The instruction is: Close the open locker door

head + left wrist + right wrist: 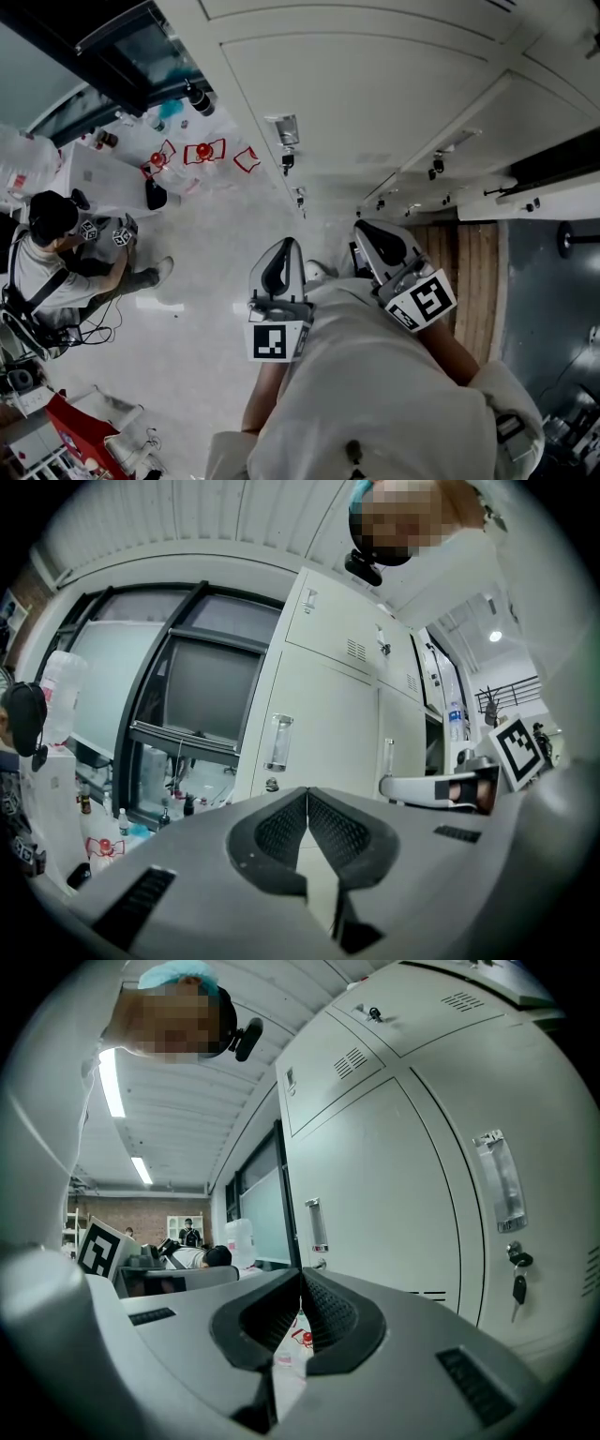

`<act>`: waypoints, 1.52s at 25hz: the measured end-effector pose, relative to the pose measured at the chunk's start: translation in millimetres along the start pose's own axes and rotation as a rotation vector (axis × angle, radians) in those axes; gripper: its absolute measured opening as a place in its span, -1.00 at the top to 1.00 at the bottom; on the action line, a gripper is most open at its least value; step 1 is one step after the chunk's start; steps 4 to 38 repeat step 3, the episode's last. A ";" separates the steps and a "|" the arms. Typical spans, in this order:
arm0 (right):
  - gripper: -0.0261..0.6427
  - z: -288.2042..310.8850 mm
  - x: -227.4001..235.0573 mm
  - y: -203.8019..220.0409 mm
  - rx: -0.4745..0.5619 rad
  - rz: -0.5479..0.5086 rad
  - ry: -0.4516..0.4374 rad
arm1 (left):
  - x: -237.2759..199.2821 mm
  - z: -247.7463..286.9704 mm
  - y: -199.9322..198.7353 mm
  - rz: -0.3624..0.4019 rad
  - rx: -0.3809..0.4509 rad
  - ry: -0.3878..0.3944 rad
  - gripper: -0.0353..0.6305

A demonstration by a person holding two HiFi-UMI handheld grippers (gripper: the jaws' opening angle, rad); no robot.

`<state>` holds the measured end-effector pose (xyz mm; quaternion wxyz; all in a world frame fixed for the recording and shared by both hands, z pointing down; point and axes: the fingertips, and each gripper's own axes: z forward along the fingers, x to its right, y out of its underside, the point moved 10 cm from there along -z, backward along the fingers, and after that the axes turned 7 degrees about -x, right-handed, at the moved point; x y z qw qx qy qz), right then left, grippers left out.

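Observation:
A row of white lockers (375, 84) fills the top of the head view, its nearest doors shut. At the right a white door panel (534, 199) stands out edge-on beside a wood-coloured strip (473, 281). My left gripper (284, 244) and right gripper (363, 227) are held close to my chest, pointing at the lockers and touching nothing. The left gripper (307, 794) is shut and empty, facing a shut door with a handle (278, 742); a dark opening (441, 719) shows further right. The right gripper (300, 1274) is also shut and empty, with shut doors (384, 1194) beside it.
A person (66, 248) sits on the pale floor at the left, with cables nearby. Bottles and red marks (202, 150) lie on the floor by a dark-framed window (131, 47). A key (518, 1283) hangs in one locker's lock.

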<state>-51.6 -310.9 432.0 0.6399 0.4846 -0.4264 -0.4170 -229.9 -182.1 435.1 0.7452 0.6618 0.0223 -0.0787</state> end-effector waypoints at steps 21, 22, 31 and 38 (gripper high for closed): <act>0.83 1.9 -3.2 1.0 -0.010 -0.002 0.002 | -3.0 -1.5 0.3 -0.004 0.001 -0.002 0.87; 0.83 1.9 -3.2 1.0 -0.010 -0.002 0.002 | -3.0 -1.5 0.3 -0.004 0.001 -0.002 0.87; 0.83 1.9 -3.2 1.0 -0.010 -0.002 0.002 | -3.0 -1.5 0.3 -0.004 0.001 -0.002 0.87; 0.83 1.9 -3.2 1.0 -0.010 -0.002 0.002 | -3.0 -1.5 0.3 -0.004 0.001 -0.002 0.87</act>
